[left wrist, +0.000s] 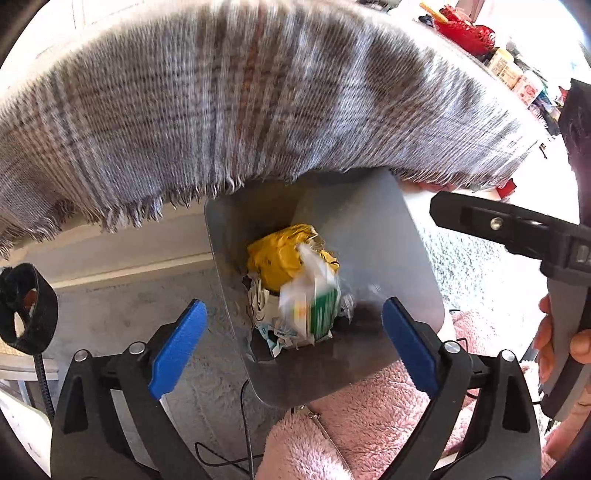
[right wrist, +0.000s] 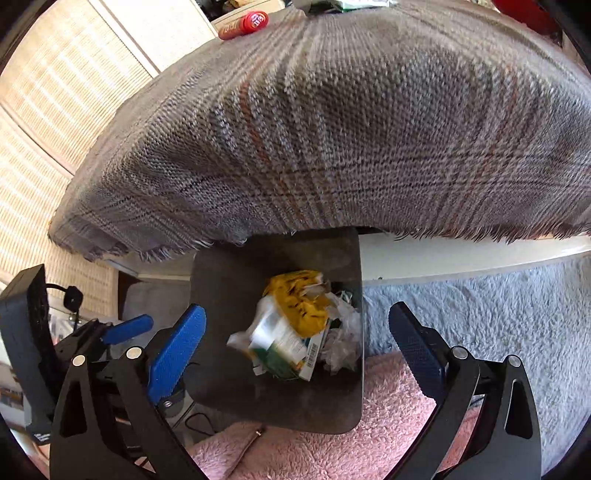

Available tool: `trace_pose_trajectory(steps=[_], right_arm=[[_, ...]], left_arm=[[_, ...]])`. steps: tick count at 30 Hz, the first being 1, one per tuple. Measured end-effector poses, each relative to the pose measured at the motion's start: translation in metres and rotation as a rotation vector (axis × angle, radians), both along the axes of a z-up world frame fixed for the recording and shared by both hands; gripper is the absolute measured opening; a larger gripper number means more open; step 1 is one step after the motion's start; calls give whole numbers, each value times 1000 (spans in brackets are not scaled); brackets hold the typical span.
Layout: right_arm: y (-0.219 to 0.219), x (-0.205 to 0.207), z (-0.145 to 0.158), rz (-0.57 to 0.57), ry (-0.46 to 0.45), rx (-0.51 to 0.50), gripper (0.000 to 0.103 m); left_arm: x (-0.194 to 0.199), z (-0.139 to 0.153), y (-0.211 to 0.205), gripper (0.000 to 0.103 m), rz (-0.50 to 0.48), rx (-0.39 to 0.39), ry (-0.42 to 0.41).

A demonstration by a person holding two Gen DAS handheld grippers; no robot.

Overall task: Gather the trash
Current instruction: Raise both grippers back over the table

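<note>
Both claws hang over an open bin (left wrist: 369, 221), looking down into it. The left claw (left wrist: 295, 343) is spread wide with nothing between its blue pads, and the right claw (right wrist: 295, 347) is just as wide and bare. The bin (right wrist: 229, 295) stands on the floor partly under the desk edge, and a fringed plaid cloth (left wrist: 240, 103) drapes over that edge so its frayed hem hangs just above the bin's far rim. The near rim and the middle of the opening are uncovered.

Inside the bin lies the trash: a crumpled yellow wrapper (left wrist: 280, 254) on top toward the far side, a green and white carton (left wrist: 314, 310), blurred in the left view, just in front of it, and scrunched white paper (right wrist: 343, 339) against the right wall. In the right view the carton (right wrist: 284, 350) lies tilted, its barcode end toward the paper.

A pink fleecy garment (left wrist: 369, 424) presses up to the bin's near rim. Pale carpet (right wrist: 480, 314) spreads to the right. A thin black cable (left wrist: 247, 424) runs along the floor by the bin's left near corner. A red tube (right wrist: 243, 24) lies on the cloth-covered desk top at the far left.
</note>
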State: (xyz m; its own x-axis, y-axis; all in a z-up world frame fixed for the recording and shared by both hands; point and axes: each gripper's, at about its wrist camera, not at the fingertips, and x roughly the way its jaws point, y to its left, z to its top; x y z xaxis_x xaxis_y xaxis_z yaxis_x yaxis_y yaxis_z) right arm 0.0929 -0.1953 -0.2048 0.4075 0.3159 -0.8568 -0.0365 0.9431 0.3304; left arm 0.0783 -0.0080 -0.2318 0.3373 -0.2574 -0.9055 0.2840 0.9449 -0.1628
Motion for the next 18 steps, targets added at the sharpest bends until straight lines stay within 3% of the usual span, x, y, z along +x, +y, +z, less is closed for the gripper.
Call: trace_pose_trajectory(steps=[8,18], right_arm=[[-18,4,26,-26,-55,-20,100],[-54,25,80,-74,-159,-22,100]], left_arm=[[2,45,8,95,-3,-7,-82],[36,93,11,95,32,-24,-186]])
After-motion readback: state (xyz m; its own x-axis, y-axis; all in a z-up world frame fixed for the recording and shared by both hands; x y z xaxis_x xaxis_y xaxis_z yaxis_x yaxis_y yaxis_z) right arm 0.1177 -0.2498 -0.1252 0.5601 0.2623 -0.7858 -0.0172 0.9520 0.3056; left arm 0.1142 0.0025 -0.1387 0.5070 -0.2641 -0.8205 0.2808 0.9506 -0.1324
